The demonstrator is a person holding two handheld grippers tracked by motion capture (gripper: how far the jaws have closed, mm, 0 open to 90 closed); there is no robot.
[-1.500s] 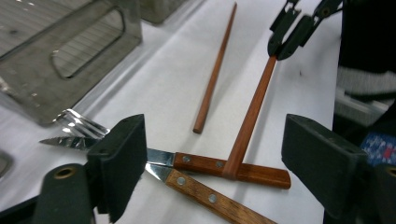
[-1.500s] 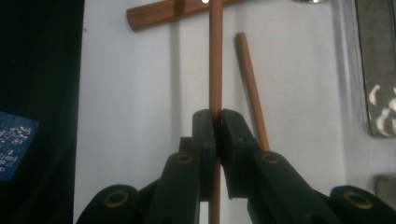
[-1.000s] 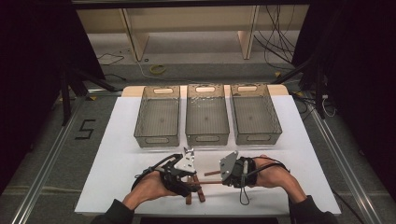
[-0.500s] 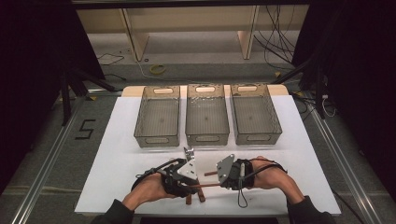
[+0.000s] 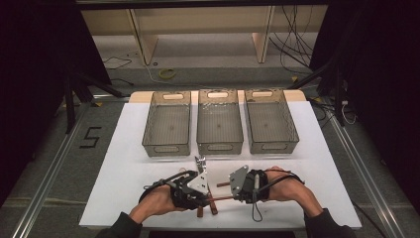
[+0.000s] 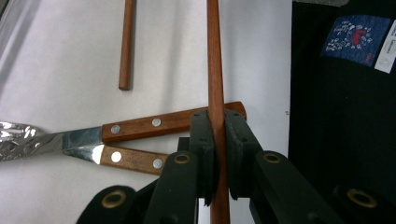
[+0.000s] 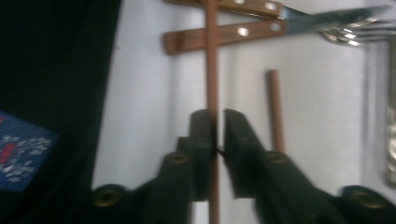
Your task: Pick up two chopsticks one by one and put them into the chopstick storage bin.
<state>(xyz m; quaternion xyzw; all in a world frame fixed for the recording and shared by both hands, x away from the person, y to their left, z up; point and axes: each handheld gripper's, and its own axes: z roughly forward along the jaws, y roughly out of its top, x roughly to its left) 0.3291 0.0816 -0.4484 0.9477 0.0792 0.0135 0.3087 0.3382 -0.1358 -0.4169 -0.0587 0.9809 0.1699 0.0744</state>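
Brown wooden stick (image 6: 215, 70) runs between my two grippers, low on the white table (image 5: 124, 163), at about six o'clock from the middle bin (image 5: 220, 122) in the high view. My left gripper (image 6: 218, 140) has just been closing; its pads (image 6: 201, 140) now press both sides of the stick, so it is clamped. My right gripper (image 7: 216, 135) has just been opening; the stick sits in the narrow gap between its jaws, touching the left pad (image 7: 201, 140), while a slit of light shows at the right pad, so I do not count that as a grip.

In the left gripper view the stick extends toward twelve o'clock, crossing over a wood handle (image 6: 154, 123) with rivets. A second riveted handle (image 6: 133, 159) lies just below it, both joining shiny metal ends at nine o'clock. A second stick (image 6: 126, 44) lies apart at eleven o'clock.

In the high view the left gripper (image 5: 198, 191) and right gripper (image 5: 237, 188) face each other, near together. Three grey bins stand side by side at twelve o'clock: left bin (image 5: 167, 124), middle, right bin (image 5: 270, 121).
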